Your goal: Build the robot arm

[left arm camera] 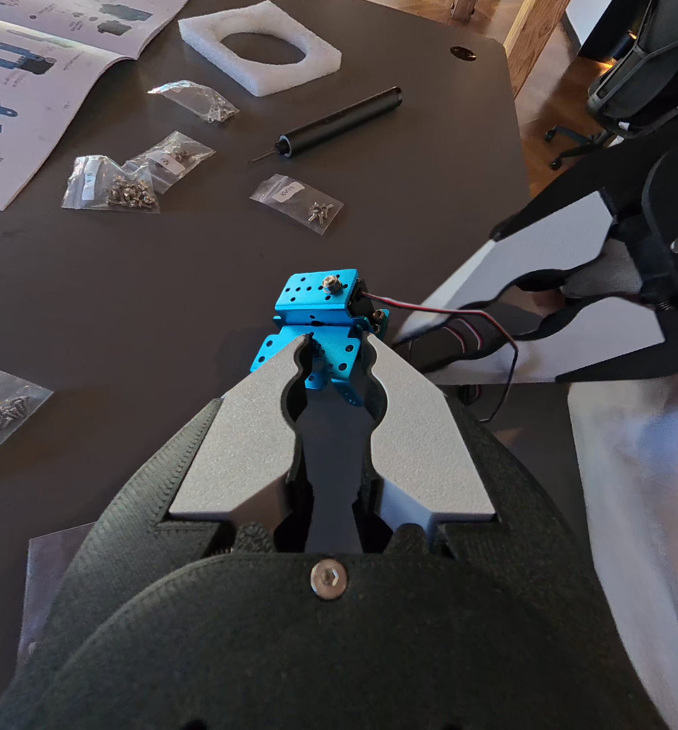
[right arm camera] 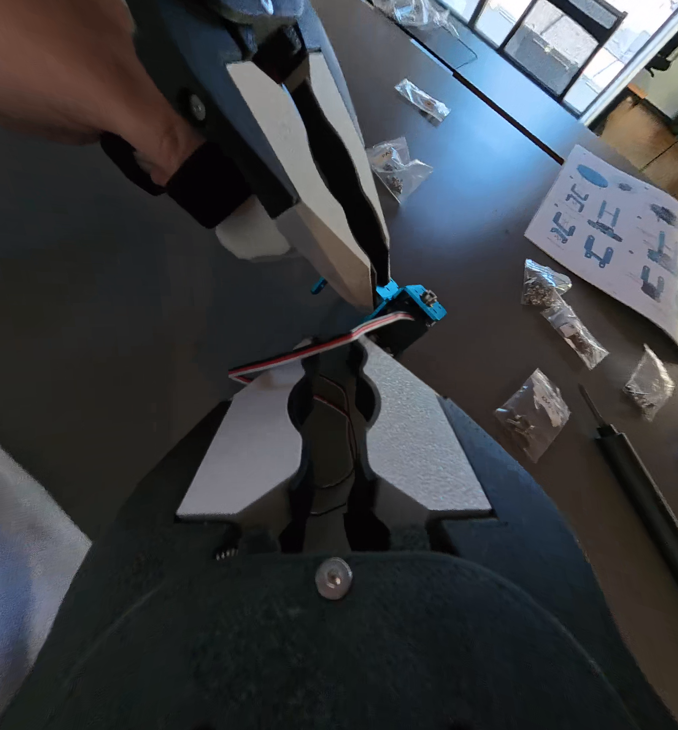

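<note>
Above the dark grey counter [left arm camera: 171,276], near its edge, I hold a blue perforated metal bracket assembly [left arm camera: 317,300] with a black servo block [right arm camera: 404,332] seated in it. My left claw [left arm camera: 337,339] is closed down to a narrow gap, its grey fingertips clamped on the flared lower plates of the assembly, which hangs clear of the surface.

As I judge it, the assembly's long axis runs straight on from my left claw's fingers. Its box-shaped end, with a silver screw head [left arm camera: 331,283], is the part farthest from the tips. The servo's side faces my right claw [right arm camera: 337,349], and a flat white, red and black cable [right arm camera: 309,347] comes out there.

My right claw sits just beside the servo with a modest gap between its fingers. The cable drapes across its tips and thin wires trail down between the jaws; I cannot tell whether it pinches anything.

Beyond the assembly lie a clear bag of small screws [left arm camera: 297,201], a black cylindrical screwdriver [left arm camera: 341,120] and a white foam frame [left arm camera: 258,47]. An open printed booklet [left arm camera: 33,79] lies beyond and to the left.
</note>
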Available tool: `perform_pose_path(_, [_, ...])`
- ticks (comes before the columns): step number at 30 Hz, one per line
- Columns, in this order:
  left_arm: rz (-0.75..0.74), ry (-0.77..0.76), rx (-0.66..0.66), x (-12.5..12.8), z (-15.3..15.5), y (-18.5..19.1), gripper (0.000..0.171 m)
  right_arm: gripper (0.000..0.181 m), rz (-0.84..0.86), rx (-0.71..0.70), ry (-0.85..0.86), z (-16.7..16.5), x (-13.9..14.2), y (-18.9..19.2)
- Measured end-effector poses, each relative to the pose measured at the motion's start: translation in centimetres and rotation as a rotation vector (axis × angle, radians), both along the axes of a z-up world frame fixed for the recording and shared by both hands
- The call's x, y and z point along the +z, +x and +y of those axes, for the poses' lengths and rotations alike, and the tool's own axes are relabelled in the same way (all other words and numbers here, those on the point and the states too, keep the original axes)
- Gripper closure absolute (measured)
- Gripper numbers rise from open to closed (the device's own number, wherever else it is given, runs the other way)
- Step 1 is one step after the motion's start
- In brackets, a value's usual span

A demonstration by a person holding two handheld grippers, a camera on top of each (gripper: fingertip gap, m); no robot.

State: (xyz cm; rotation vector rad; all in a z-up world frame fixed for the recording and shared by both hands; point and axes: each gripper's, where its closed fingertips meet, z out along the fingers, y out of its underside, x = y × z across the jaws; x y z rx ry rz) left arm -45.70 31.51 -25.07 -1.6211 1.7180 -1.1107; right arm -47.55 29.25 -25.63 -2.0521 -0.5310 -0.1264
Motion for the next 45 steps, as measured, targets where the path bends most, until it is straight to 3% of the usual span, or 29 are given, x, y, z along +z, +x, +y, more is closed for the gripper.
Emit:
perform_pose_path(7, [0.000,-0.004,0.001,0.0,0.0,0.1,0.147,0.153,0.004,-0.050,0.016,0.3,0.0,1.1])
perform_pose_path(9, [-0.003,-0.004,0.005,0.0,0.0,0.1,0.147,0.165,-0.004,-0.008,0.002,0.1,-0.2,0.1])
perform_pose_path(11, [-0.004,-0.005,0.006,0.0,0.1,0.2,0.147,0.167,-0.016,0.004,-0.010,0.0,-0.5,-0.2])
perform_pose_path(15, [-0.009,-0.011,0.015,0.1,0.1,0.3,0.147,0.157,0.017,-0.067,0.057,0.2,0.9,1.5])
perform_pose_path(20, [-0.008,-0.003,0.023,0.0,0.2,0.3,0.147,0.147,0.006,-0.083,0.023,0.1,-0.1,1.7])
perform_pose_path(22, [-0.004,0.012,0.025,-0.1,0.2,0.3,0.147,0.148,-0.023,-0.071,0.018,0.1,-0.2,1.5])
perform_pose_path(24, [-0.006,0.030,0.031,-0.1,0.3,0.4,0.147,0.161,0.001,-0.048,0.020,0.0,0.0,1.1])
perform_pose_path(30, [-0.006,0.040,0.037,-0.1,0.3,0.5,0.147,0.154,0.002,-0.119,0.004,0.4,0.1,3.0])
perform_pose_path(45, [-0.009,0.043,0.049,-0.1,0.4,0.6,0.148,0.151,0.006,-0.127,-0.011,-0.1,0.0,3.5])
